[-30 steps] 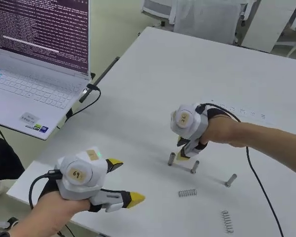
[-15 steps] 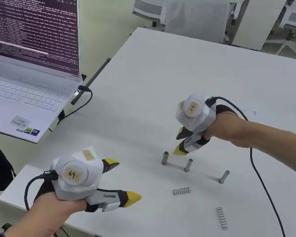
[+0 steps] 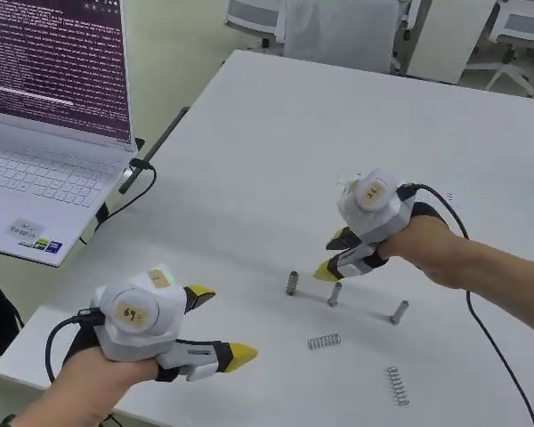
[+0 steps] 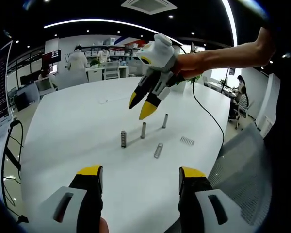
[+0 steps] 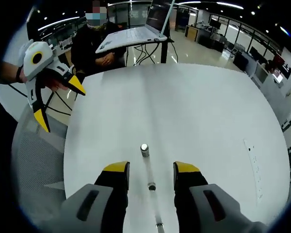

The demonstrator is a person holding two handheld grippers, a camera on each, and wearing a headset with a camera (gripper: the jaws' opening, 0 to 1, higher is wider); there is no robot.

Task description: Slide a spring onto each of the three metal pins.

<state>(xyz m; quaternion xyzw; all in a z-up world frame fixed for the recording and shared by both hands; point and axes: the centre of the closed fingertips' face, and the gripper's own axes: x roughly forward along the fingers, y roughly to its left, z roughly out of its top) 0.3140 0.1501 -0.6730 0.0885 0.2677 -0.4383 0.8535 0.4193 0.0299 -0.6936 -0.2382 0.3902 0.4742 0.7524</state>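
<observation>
Three metal pins stand in a row on the white table. The left pin (image 3: 292, 283) (image 4: 123, 139) (image 5: 144, 149) wears a spring. The middle pin (image 3: 335, 294) (image 4: 143, 130) and the right pin (image 3: 398, 311) (image 4: 165, 120) are bare. Two loose springs lie in front of them, one near the middle pin (image 3: 324, 341) (image 4: 158, 150) and one further right (image 3: 397, 384) (image 4: 187, 141). My right gripper (image 3: 332, 255) (image 5: 151, 167) (image 4: 139, 108) hovers open just above the pins, holding nothing. My left gripper (image 3: 221, 325) (image 4: 140, 172) (image 5: 59, 103) rests open near the table's front left corner.
An open laptop (image 3: 44, 133) sits on a stand off the table's left side, with a cable (image 3: 133, 178) running along the table edge. Chairs (image 3: 338, 31) stand beyond the far edge. The table (image 3: 276, 151) has wide bare room behind the pins.
My right gripper has lifted up and to the right, away from the left pin, leaving the spring on it. The left gripper has barely moved. The head camera has shifted.
</observation>
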